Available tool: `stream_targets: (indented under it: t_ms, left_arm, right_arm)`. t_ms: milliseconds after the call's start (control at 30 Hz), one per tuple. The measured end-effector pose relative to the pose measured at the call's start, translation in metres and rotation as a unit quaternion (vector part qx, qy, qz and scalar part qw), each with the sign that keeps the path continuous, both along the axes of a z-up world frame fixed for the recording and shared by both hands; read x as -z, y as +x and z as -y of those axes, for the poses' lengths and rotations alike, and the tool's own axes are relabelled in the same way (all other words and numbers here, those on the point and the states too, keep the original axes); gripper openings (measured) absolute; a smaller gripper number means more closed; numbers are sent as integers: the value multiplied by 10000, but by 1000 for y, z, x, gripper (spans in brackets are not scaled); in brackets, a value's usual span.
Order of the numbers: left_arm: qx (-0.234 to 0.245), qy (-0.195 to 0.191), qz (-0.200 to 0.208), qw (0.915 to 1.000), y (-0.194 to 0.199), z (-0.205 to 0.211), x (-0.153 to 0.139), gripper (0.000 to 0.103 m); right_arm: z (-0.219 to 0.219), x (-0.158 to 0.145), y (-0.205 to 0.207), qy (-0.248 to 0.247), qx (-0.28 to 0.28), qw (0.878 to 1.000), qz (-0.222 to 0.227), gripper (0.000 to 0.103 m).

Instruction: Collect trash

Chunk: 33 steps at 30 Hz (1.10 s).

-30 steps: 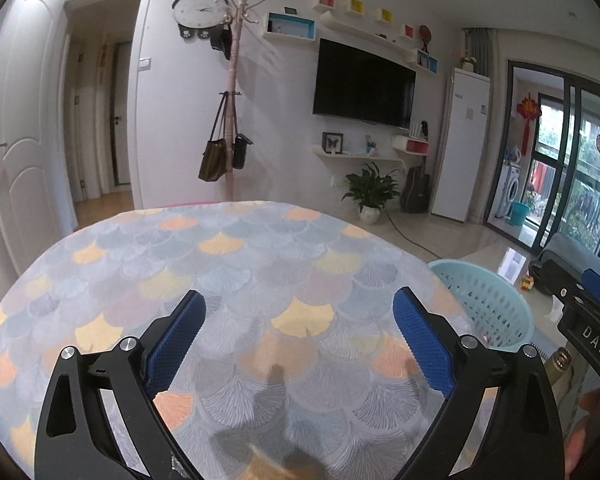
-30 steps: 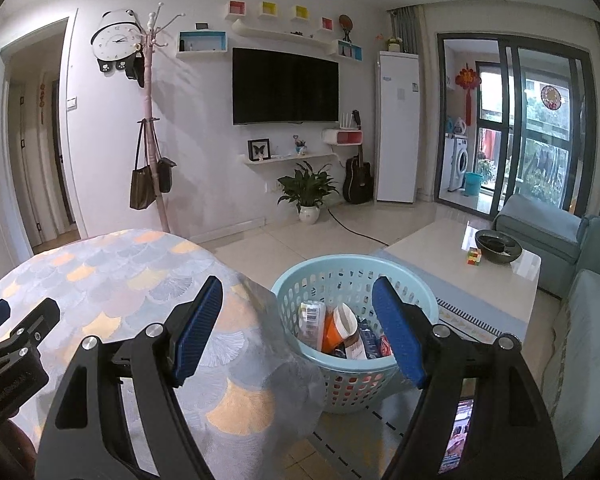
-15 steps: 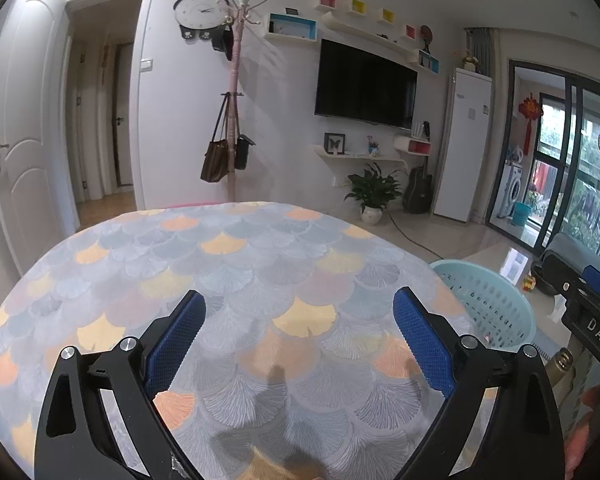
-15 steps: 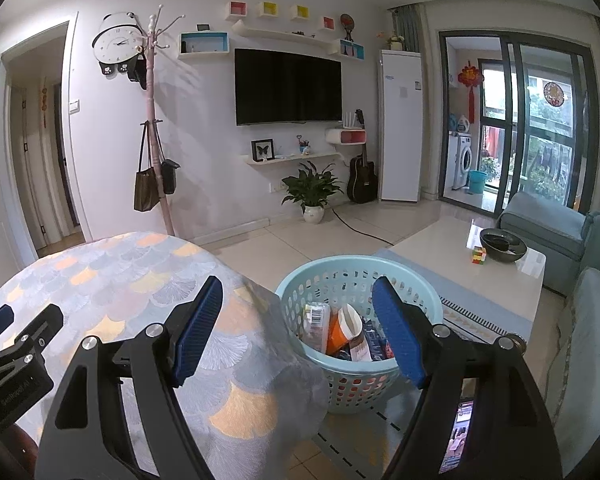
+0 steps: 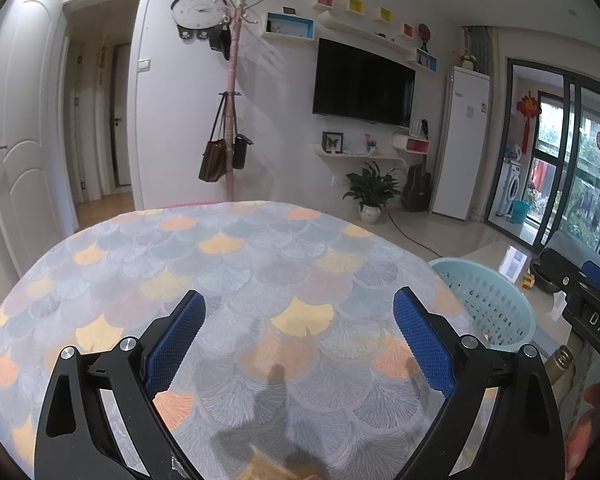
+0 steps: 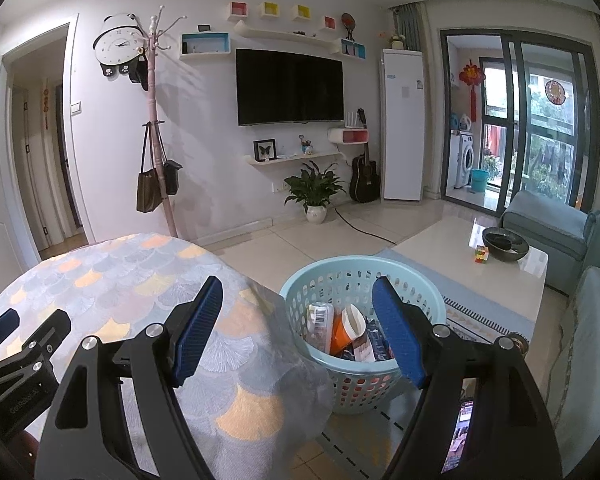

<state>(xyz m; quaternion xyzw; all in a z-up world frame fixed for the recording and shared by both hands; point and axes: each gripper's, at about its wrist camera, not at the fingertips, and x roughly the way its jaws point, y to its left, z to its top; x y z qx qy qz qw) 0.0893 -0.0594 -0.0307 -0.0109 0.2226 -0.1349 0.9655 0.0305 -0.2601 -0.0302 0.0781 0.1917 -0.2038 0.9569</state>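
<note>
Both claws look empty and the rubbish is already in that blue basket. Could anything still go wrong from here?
A few things, perhaps. The basket stands on the floor right against the hanging tablecloth, so a careless swing of the right gripper might tip it and spill the orange cup. The left gripper, open above the cloth, could snag the fabric if it dips.

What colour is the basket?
Light turquoise basket, seen best in the right wrist view.
</note>
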Motion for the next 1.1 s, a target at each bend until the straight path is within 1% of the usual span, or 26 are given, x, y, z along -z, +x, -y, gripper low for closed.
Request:
stream_targets:
  t_ms: [633,733,1100]
  left_arm:
    - [40,60,32,10000,0,2,1,92]
    - [116,47,-14,9999,0,3,1,92]
    - [71,47,-13,10000,-1,3,0,92]
  right_arm:
    - [3,1,0,81,40,9999,-54,73]
    - [3,2,0,78,49,9999,-64,73]
    - [2,3,0,86,48,9999,-66,73]
